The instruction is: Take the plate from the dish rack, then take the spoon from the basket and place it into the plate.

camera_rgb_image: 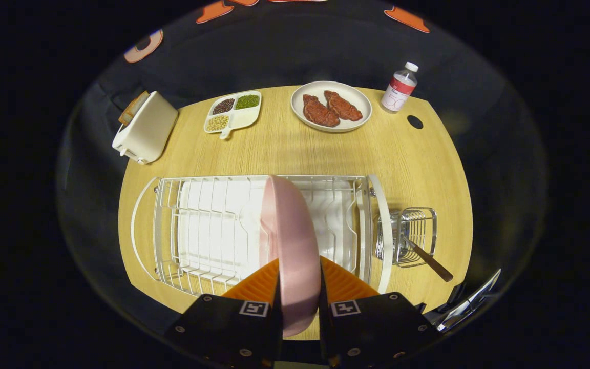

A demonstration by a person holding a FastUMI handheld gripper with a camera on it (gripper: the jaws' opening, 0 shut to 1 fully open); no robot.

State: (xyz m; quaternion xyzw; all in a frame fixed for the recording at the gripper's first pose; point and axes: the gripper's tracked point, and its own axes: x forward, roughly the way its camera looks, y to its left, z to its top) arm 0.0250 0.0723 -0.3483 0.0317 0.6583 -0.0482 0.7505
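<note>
A pink plate (290,241) stands on edge between my two fingers, over the white wire dish rack (208,230). My gripper (299,287) is shut on the plate's near rim, one finger on each face. To the right of the rack hangs a small wire basket (415,233). A spoon (428,259) with a dark brown handle leans out of it toward me, its bowl down inside the basket.
On the wooden table (274,148) beyond the rack sit a white toaster (146,128) with toast, a divided dish of beans (233,113), a white plate with two steaks (332,106) and a bottle (400,87). A cable hole (415,121) lies near the bottle.
</note>
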